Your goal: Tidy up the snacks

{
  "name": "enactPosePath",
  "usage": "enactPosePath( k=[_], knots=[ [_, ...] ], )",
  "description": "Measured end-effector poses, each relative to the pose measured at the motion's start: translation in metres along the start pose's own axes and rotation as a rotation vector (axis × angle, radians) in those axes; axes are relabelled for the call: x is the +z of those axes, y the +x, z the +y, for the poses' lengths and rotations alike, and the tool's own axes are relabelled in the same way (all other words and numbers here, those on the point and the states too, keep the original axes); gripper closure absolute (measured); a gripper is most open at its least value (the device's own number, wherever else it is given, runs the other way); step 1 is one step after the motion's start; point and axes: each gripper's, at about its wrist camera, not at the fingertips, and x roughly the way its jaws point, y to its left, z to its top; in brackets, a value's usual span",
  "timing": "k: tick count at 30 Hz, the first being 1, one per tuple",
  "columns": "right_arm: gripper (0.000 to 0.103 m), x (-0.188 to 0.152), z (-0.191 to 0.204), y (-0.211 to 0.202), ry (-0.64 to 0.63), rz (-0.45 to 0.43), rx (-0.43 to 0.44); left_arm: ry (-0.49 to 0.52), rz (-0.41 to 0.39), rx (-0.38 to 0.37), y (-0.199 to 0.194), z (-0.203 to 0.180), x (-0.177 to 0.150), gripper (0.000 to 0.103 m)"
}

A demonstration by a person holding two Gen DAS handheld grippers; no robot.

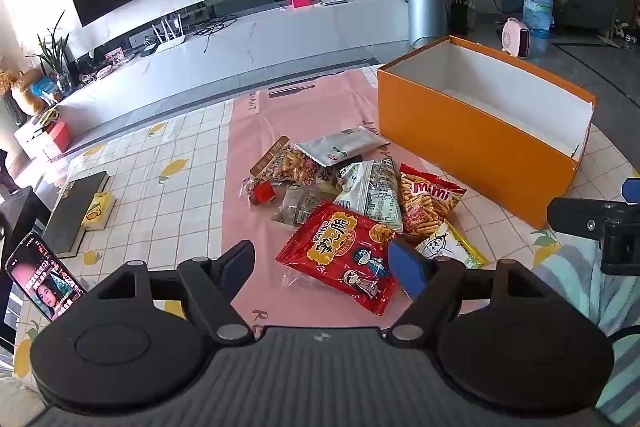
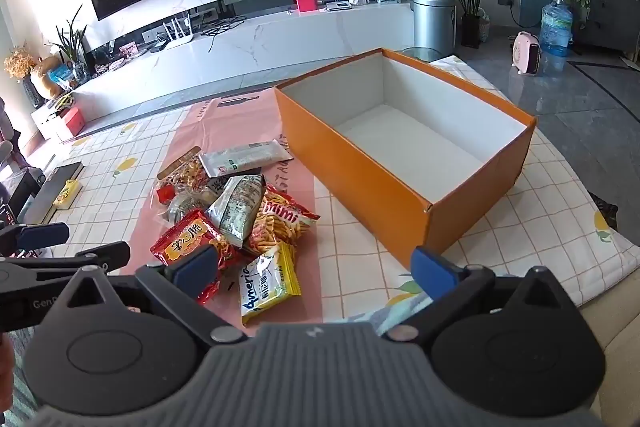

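Note:
A pile of snack packets lies on a pink mat [image 1: 256,147]: a red packet [image 1: 344,255] nearest, a Mimi packet [image 1: 428,203], a yellow packet [image 2: 268,283], a grey-white packet [image 2: 240,207] and a silver one [image 1: 340,147]. An open orange box [image 2: 360,163] with a white inside stands empty to the right of the pile. My left gripper [image 1: 324,263] is open, above the near side of the red packet. My right gripper [image 2: 316,267] is open, above the yellow packet and the box's near corner. Neither holds anything.
A phone [image 1: 40,275] stands at the near left, beside a dark book with a yellow item [image 1: 96,211]. The table has a lemon-pattern cloth [image 1: 160,179]. A TV cabinet [image 1: 240,39], a bin [image 1: 426,11] and a water bottle [image 1: 538,7] stand beyond the table.

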Motion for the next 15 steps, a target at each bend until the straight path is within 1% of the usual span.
enactPosePath(
  k=[3, 4, 6, 10, 15],
  knots=[
    [0.004, -0.001, 0.0, 0.001, -0.003, 0.005, -0.002, -0.008, 0.003, -0.006, 0.0, 0.001, -0.001, 0.014],
    [0.004, -0.002, -0.001, 0.001, -0.003, 0.006, -0.003, 0.0, 0.011, 0.014, 0.004, -0.002, -0.005, 0.014],
    [0.004, 0.004, -0.001, 0.0, -0.01, 0.008, -0.011, -0.002, 0.026, 0.013, 0.007, -0.001, -0.006, 0.014],
    [0.004, 0.004, 0.004, -0.012, -0.026, -0.011, -0.016, -0.003, 0.031, 0.016, 0.008, -0.007, -0.005, 0.014],
    [0.004, 0.004, 0.007, -0.006, -0.031, -0.006, -0.029, -0.012, 0.041, 0.006, 0.01, -0.004, -0.002, 0.014]
  ],
)
